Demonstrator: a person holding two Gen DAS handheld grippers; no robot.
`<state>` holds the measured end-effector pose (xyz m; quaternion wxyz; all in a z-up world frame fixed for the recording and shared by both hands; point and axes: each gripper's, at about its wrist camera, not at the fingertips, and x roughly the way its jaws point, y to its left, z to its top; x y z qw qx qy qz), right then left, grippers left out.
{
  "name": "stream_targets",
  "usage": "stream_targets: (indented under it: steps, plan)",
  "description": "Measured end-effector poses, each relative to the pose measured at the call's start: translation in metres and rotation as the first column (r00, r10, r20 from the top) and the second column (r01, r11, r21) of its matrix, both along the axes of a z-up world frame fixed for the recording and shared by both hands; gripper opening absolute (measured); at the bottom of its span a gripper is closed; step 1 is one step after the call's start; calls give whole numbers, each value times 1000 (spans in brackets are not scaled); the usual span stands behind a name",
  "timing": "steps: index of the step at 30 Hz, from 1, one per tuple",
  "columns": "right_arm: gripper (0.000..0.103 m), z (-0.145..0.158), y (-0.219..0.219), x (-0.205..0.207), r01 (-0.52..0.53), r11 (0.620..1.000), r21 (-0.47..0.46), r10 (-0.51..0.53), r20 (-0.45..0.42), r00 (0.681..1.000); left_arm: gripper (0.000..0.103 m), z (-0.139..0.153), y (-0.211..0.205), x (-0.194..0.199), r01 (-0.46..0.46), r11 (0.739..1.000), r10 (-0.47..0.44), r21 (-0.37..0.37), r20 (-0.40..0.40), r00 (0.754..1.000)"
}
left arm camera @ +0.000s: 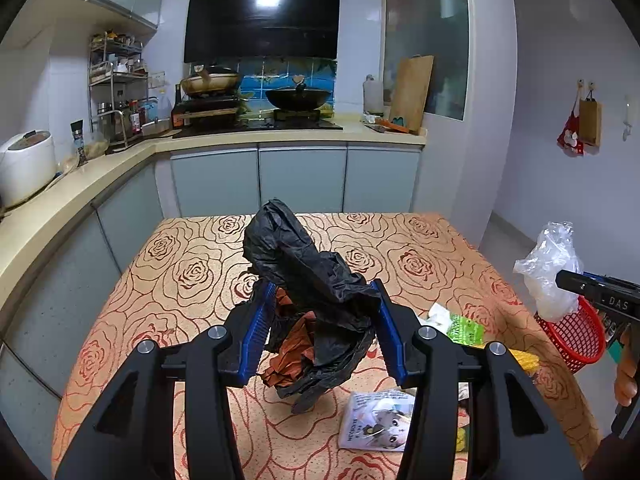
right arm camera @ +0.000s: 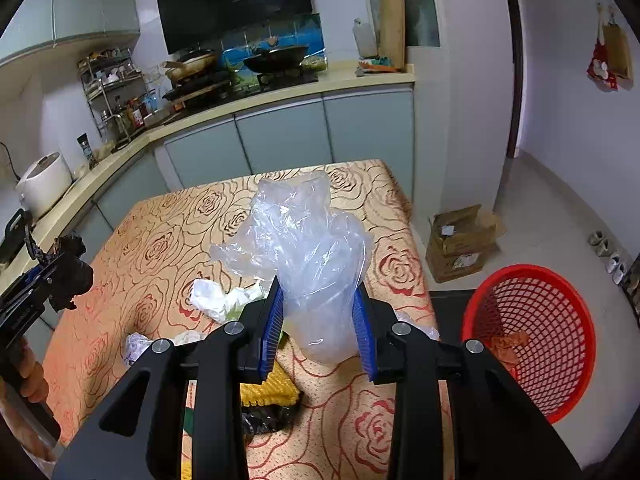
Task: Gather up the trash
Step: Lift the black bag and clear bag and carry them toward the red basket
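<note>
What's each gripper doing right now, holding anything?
Left gripper: closed on the black plastic bag.
Right gripper: closed on the clear plastic bag.

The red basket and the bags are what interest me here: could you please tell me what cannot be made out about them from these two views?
- Red basket: its near rim is hidden by the right gripper in the right wrist view; in the left wrist view the clear plastic bag covers most of it.
- Black bag: its contents are only partly visible; something orange shows, unidentifiable.
- White packet: print too small to read.
</note>
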<state>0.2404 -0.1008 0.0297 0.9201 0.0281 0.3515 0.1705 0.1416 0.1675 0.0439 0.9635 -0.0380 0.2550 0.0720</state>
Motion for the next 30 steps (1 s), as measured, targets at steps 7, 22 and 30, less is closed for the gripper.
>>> stream_targets:
  steps: [7,22,30]
  plan:
    - [32,10,-16,-10,37,999,-1,-37,33,999,46,7,-14,2,27,1000,-27,3,18,999]
    - [32,23,-60,-27,133,991,18,-134,66,989,47,21,-60,11,118,993,-118,-5,46,992]
    - [32,25,-88,-35,188,982,26,-189,75,979,47,26,-99,17,203,979,-202,-7,61,977]
